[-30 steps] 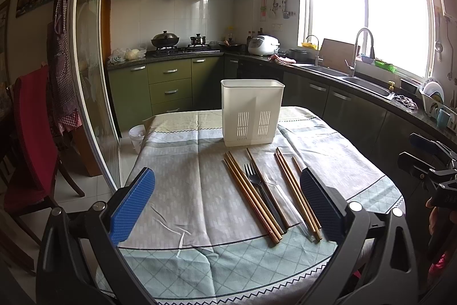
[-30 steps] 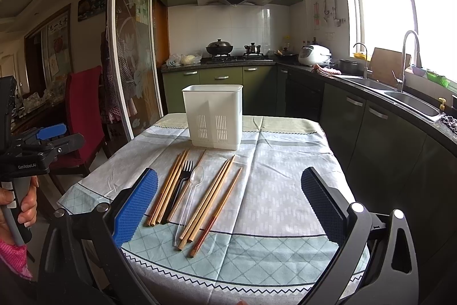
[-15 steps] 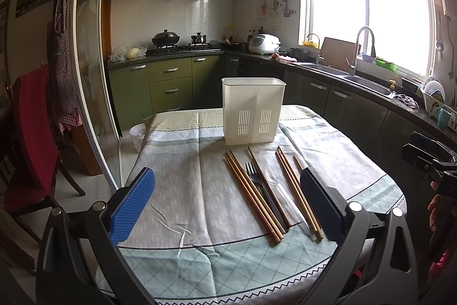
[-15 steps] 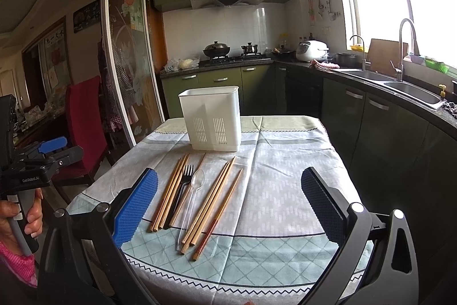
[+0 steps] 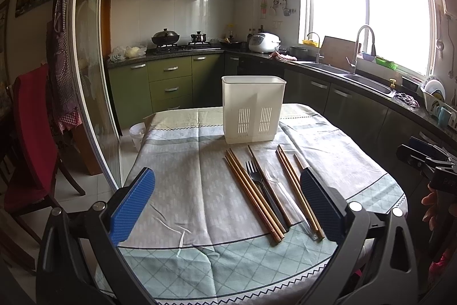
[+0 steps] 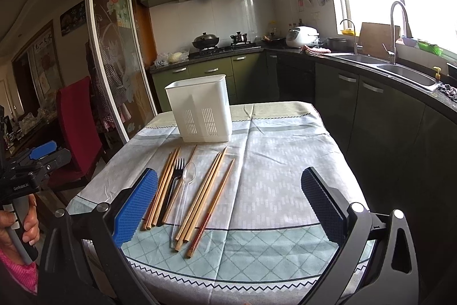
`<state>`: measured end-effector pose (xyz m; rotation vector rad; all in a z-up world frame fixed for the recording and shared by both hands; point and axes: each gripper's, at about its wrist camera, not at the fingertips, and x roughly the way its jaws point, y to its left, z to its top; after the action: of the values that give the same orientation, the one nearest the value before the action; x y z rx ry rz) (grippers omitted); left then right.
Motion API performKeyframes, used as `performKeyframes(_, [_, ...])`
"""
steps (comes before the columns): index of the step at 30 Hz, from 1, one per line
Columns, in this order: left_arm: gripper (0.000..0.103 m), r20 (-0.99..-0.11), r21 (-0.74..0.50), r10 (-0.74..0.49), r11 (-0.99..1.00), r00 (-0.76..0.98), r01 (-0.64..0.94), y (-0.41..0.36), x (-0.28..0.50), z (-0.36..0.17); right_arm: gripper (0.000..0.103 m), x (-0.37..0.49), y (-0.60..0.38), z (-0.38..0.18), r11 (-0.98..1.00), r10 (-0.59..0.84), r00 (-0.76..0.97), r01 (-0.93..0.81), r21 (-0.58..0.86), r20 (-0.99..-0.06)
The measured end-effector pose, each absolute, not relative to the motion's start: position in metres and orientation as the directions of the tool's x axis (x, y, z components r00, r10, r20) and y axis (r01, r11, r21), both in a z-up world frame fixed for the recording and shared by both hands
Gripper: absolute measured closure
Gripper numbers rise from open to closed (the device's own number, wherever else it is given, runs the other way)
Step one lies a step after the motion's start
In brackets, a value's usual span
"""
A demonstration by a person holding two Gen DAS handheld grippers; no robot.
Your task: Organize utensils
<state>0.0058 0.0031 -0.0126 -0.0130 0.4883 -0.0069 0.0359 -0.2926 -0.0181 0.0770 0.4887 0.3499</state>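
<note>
Fingers: both pairs spread wide, nothing held — left gripper [image 5: 227, 205], right gripper [image 6: 230, 206].
Change: right gripper has swung closer over the table [image 6: 285, 176]; left barely shifts.
Utensils: chopsticks [image 6: 205, 193], fork [image 6: 174, 179], clear spoon [image 6: 185, 185] lie flat, untouched.
Holder: white bin [image 6: 200, 110] just behind them, apparently empty.
Meaning: a first pick looks imminent.
</note>
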Motion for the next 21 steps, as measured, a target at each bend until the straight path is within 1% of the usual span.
performKeyframes(5, [0.006,-0.474,-0.015,-0.011,1.000,0.880,0.004,0.004,0.007,-0.013,0.004,0.035,-0.285,-0.021,0.942,0.332,0.828,-0.313,0.119,-0.452])
performKeyframes(21, [0.006,-0.479,-0.020,-0.010,1.000,0.878,0.001,0.006,0.009,-0.013,0.004,0.038,-0.280,-0.025,0.941,0.333,0.821,-0.322,0.106,-0.463])
